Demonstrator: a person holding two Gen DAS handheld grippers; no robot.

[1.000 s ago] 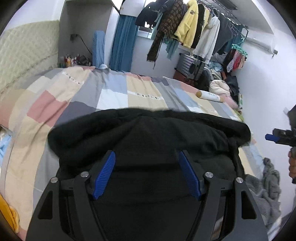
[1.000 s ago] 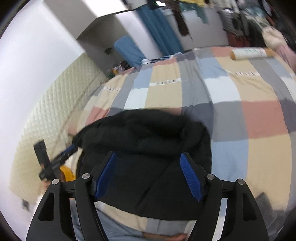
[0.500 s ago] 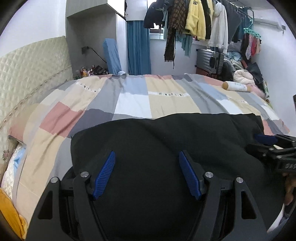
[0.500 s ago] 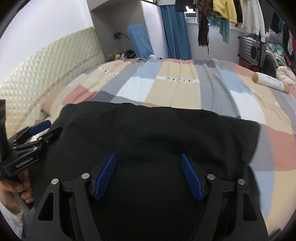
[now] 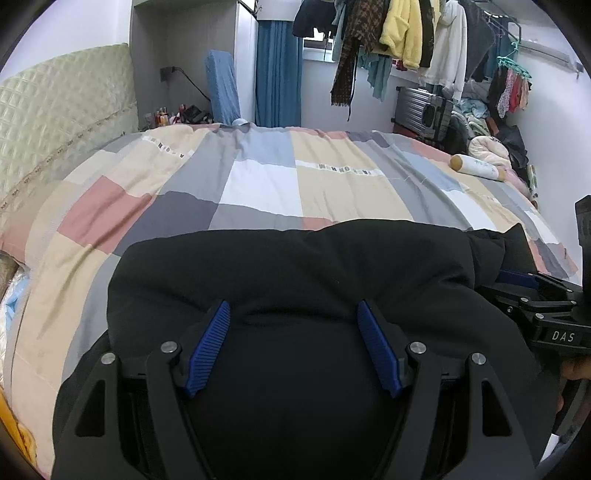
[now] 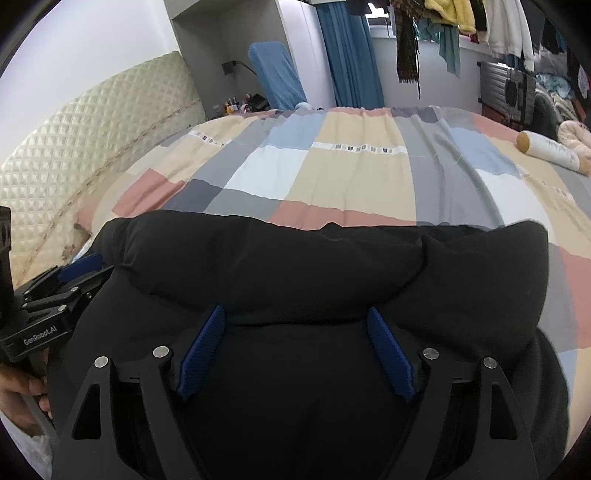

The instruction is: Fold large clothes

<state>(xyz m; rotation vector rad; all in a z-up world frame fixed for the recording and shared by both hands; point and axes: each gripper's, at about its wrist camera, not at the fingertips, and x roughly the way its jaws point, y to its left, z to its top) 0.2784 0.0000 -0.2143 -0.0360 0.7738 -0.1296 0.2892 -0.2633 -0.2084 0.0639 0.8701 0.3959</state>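
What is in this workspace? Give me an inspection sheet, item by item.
Surface: bed with patchwork duvet, fairly smooth.
Job's things: black garment lying bunched at the near edge.
Clutter: white cylindrical bolster at the far right of the bed.
Grippers: left gripper and right gripper both open above the garment.
Cables: black cord from a wall socket.
Surroundings: quilted headboard, hanging clothes, blue curtain, suitcase.
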